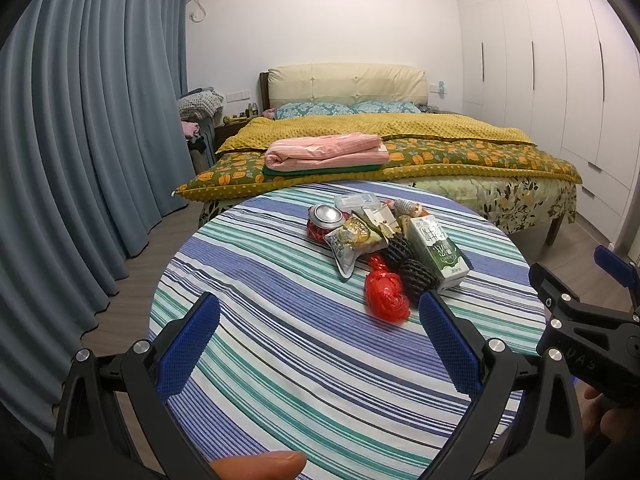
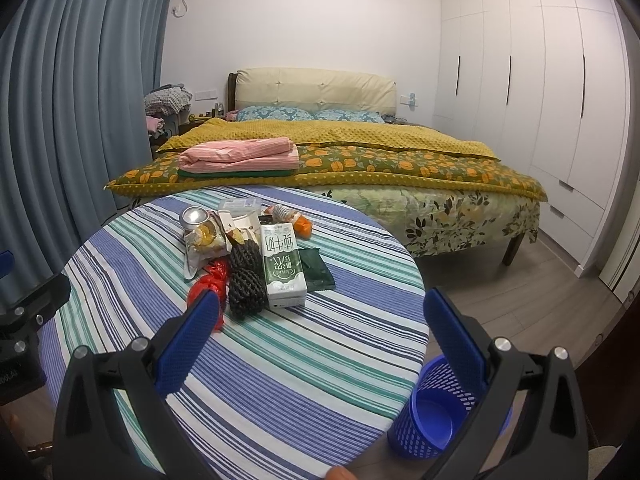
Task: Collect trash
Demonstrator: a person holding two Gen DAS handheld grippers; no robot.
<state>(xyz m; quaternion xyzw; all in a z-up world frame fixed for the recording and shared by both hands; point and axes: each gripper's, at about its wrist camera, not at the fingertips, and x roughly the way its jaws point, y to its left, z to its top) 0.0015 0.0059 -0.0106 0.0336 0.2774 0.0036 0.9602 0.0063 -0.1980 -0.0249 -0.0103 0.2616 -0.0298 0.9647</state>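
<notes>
A pile of trash lies on a round table with a striped cloth (image 1: 280, 352): a red wrapper (image 1: 386, 296), a black foam net (image 1: 412, 268), a green milk carton (image 1: 438, 254), a snack bag (image 1: 352, 242), a can (image 1: 326, 216) and a clear box (image 1: 356, 200). My left gripper (image 1: 320, 320) is open and empty, short of the pile. My right gripper (image 2: 320, 320) is open and empty above the table's near right edge; the carton (image 2: 282, 266), net (image 2: 246, 280) and a dark green packet (image 2: 316, 270) lie ahead of it. A blue mesh bin (image 2: 436, 412) stands on the floor below the table's right edge.
A bed (image 1: 400, 148) with a yellow quilt and folded pink bedding (image 1: 328, 152) stands just behind the table. Blue curtains (image 1: 80, 140) hang on the left. White wardrobes (image 2: 540, 100) line the right wall. The right gripper's body shows at the left wrist view's right edge (image 1: 580, 320).
</notes>
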